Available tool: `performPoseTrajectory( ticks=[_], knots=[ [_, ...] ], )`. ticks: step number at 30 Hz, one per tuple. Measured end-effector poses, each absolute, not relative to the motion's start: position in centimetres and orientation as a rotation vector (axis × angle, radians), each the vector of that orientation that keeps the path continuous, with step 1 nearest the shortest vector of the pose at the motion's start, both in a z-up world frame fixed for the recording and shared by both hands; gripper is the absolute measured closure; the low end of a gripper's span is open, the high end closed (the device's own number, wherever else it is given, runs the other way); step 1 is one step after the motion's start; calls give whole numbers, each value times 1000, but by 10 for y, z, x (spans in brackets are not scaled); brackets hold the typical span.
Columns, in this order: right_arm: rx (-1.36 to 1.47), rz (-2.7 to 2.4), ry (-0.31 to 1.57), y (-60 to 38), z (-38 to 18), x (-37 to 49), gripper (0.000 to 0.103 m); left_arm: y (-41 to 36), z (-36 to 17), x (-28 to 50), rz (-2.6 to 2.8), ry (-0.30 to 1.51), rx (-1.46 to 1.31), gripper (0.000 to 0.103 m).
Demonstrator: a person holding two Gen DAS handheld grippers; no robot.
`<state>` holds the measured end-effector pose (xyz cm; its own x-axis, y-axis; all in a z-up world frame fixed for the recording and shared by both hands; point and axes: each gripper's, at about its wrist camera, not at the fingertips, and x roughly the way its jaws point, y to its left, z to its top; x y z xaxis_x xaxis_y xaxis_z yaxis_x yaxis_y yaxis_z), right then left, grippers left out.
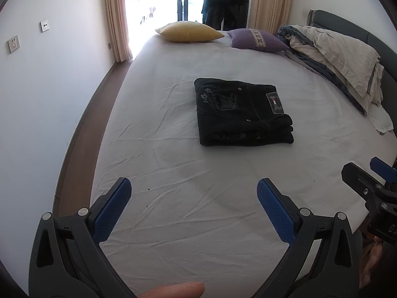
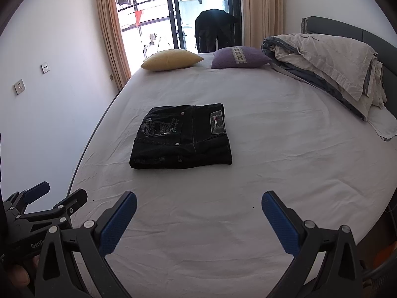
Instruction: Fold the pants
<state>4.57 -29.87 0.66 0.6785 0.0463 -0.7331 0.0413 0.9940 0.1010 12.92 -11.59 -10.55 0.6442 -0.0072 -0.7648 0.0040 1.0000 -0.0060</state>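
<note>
While the left claw [image 1: 193, 191] hangs wide open and empty over the near bed [image 1: 173, 164] sheet, one pair of black pants [image 1: 242, 113] lies folded mid-mattress, well apart from it; two cushions, one yellow [image 1: 188, 31] and one purple [image 1: 258, 40], sit at the far edge beside one rumpled duvet [image 1: 337, 57]. From the right wrist, the right claw [image 2: 199, 204] also gapes empty, the pants [image 2: 182, 137] ahead with nothing between, the left claw [image 2: 47, 198] low at left.

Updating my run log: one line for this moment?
black denim pants: folded on white bed sheet | left tool: open, empty | right tool: open, empty
</note>
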Motion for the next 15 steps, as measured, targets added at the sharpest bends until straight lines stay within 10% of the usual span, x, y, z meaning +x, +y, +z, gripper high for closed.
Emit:
performPoseTrajectory(
  ticks=[15],
  knots=[
    [110,4,828,-296,8,42,0,-120,-109,128,-4,876,-19,0]
  ],
)
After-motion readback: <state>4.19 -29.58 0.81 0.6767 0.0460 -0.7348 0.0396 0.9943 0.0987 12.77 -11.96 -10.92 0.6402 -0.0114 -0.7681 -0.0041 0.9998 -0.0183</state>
